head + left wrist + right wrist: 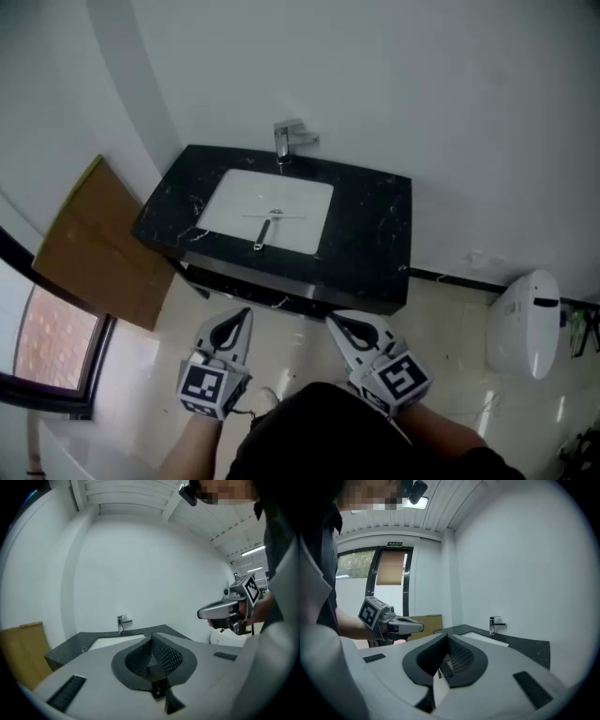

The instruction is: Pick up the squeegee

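1. The step in hand is, in my judgement, the approach. Nothing is picked up yet, and both grippers are held in the air in front of the black marble counter (367, 239), well apart from it.
2. The small squeegee (265, 228), with a dark handle and a thin pale blade, lies inside the white rectangular basin (302, 199) that is sunk in the counter. Its handle points toward the front edge and its blade lies crosswise near the middle. The chrome faucet (285, 142) stands behind the basin, against the wall.
3. The left gripper (242, 314) has its jaws fully together, with nothing between them.
4. The right gripper (334, 322) also shows its jaws meeting at the tips, and nothing is held there.
5. Both grippers point nearly level, only a little downward, toward the counter.
6. For the next move, one gripper should probably open its jaws wide, go forward over the front edge and come down into the basin.
7. The handle looks like the better place to grasp, because it is thicker than the blade. It lies low on the basin floor, so the jaws must come from above, one on each side of it.
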